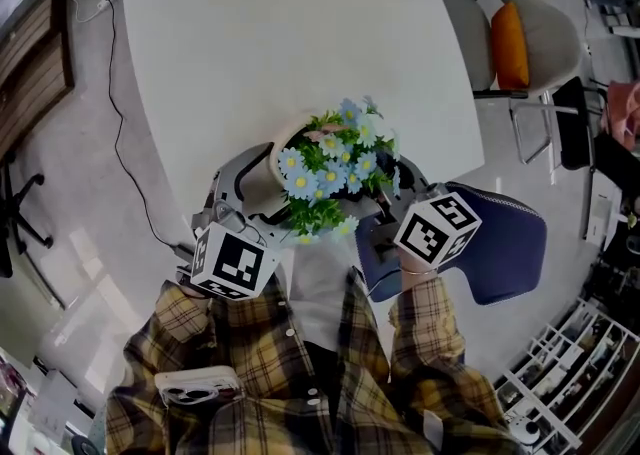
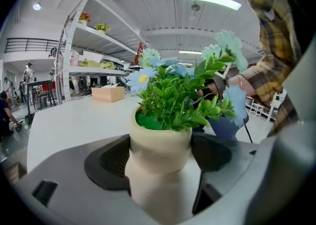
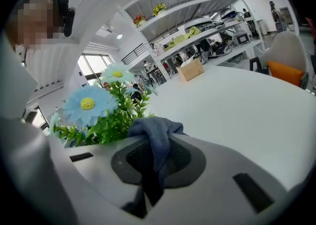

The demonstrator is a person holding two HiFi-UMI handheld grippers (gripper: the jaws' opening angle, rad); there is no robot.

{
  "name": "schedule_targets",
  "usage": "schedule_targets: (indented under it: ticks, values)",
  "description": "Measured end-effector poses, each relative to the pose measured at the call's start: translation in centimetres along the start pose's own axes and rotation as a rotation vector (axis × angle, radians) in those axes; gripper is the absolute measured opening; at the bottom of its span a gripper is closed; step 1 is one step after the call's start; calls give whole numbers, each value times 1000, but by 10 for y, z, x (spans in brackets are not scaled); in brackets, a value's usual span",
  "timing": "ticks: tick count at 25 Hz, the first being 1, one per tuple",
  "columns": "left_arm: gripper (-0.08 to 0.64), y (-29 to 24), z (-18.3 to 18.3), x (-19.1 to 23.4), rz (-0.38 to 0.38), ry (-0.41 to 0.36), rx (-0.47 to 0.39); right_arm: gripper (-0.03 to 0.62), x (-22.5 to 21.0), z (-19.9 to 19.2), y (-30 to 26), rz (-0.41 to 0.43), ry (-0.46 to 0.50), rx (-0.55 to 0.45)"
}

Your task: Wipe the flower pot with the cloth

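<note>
Two things are in my grip at once. My left gripper (image 2: 160,162) has its jaws closed on the flower pot (image 2: 159,142), one pad on each side of its narrow waist just under the rim. My right gripper (image 3: 158,162) pinches the cloth (image 3: 157,137), and a fold of it bunches up over the pads.

The pot is at the near edge of the bench (image 1: 300,33), right in front of my chest. From the head view I cannot tell whether its base rests on the bench or hangs just clear of it.

I judge the pot to be light but stiff. Its cream wall looks smooth and matt, so it could twist between my pads if I rub hard. The waist is the right place to hold it, because the flared rim above stops it sliding down. The flowers (image 2: 173,95) and their leaves look artificial and springy, and they would bend or pull loose, so I would not grip them or push on them.

The cloth is soft and limp, and only the bunched end beyond my jaws can wipe. That end is beside the foliage, not yet on the pot wall. I would bring it to the bare wall below the rim, and press lightly against the side my left pad backs.
</note>
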State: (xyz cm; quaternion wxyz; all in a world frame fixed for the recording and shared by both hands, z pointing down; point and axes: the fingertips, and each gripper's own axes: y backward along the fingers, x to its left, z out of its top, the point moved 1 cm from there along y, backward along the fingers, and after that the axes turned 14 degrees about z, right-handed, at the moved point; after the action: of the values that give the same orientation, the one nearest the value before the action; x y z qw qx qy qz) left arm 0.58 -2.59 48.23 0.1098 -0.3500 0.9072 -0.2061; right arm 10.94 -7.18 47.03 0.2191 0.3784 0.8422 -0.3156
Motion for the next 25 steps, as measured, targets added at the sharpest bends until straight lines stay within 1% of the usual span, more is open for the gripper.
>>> schedule_targets:
  ticks: [5, 10, 12, 17, 20, 25]
  values:
    - [405, -4, 7, -10, -83, -45, -1, 23, -12, 10, 3, 38, 14, 58]
    - [405, -8, 11, -11, -180, -95, -8, 23, -21, 17, -5, 139, 31, 155]
    - [405, -10, 12, -9, -225, -118, -16, 23, -23, 19, -12, 191, 50, 192]
    - [405, -2, 6, -1, -380, -196, -11, 23, -16, 22, -35, 359, 67, 295]
    - [405, 3, 1, 4, -454, -233, -25, 23, -8, 22, -53, 444, 104, 363]
    - [405, -3, 6, 2, -572, -304, -29, 23, 1, 28, -76, 577, 162, 491]
